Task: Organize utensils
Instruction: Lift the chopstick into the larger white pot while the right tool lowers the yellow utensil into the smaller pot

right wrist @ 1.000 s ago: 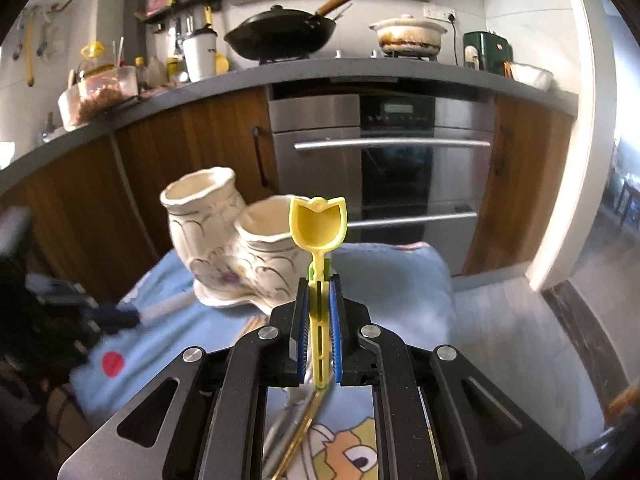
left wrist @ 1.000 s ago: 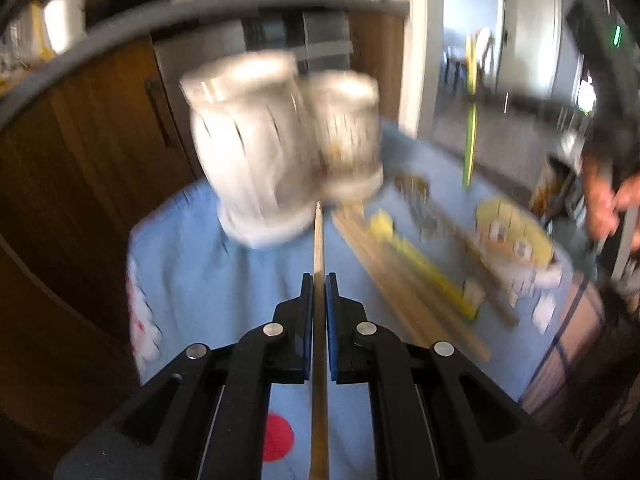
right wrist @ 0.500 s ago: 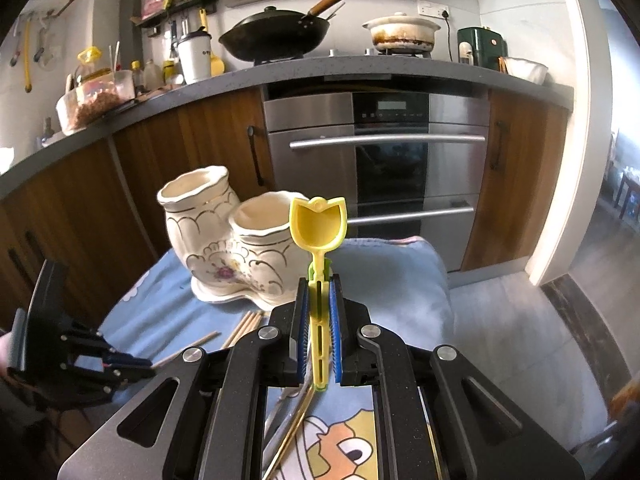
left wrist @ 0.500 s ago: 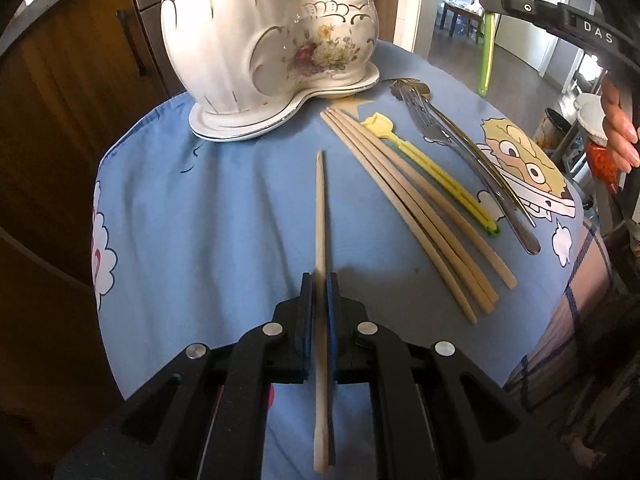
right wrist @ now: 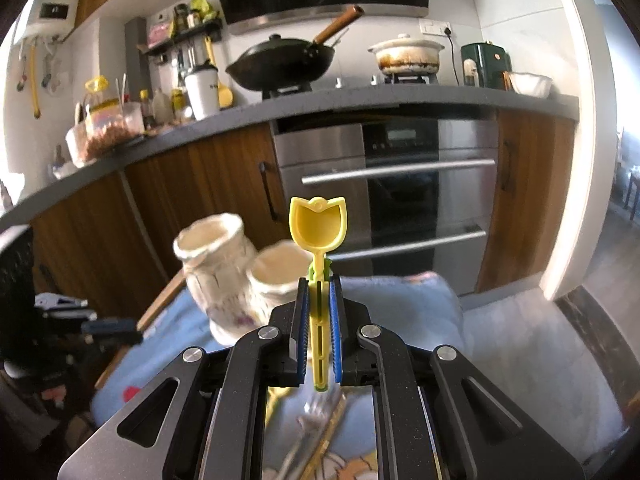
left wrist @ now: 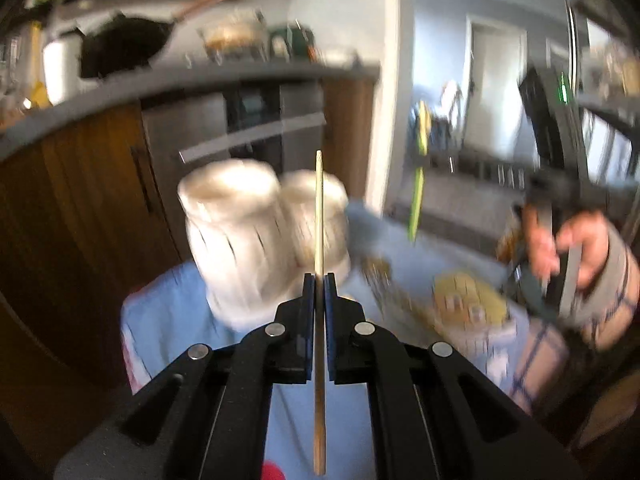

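Note:
My left gripper [left wrist: 319,280] is shut on a wooden chopstick [left wrist: 319,216] and holds it upright in the air, its tip in front of the white double ceramic holder [left wrist: 248,236], which is blurred. My right gripper [right wrist: 318,284] is shut on a yellow tulip-shaped spoon [right wrist: 318,222], bowl end up, above the table. The holder [right wrist: 240,276] stands to its left and beyond, both cups open at the top. The right gripper and its spoon [left wrist: 418,184] also show at the right of the left wrist view.
A blue cartoon cloth [right wrist: 404,300] covers the small table. Blurred forks and chopsticks [right wrist: 316,440] lie on it under the right gripper. Wooden cabinets [right wrist: 200,184] and an oven [right wrist: 400,184] stand close behind the table. The left gripper [right wrist: 80,320] shows at the left.
My left gripper has lifted the chopstick off the cloth and tipped it up toward the holder. My right gripper has held the yellow spoon nearly still.

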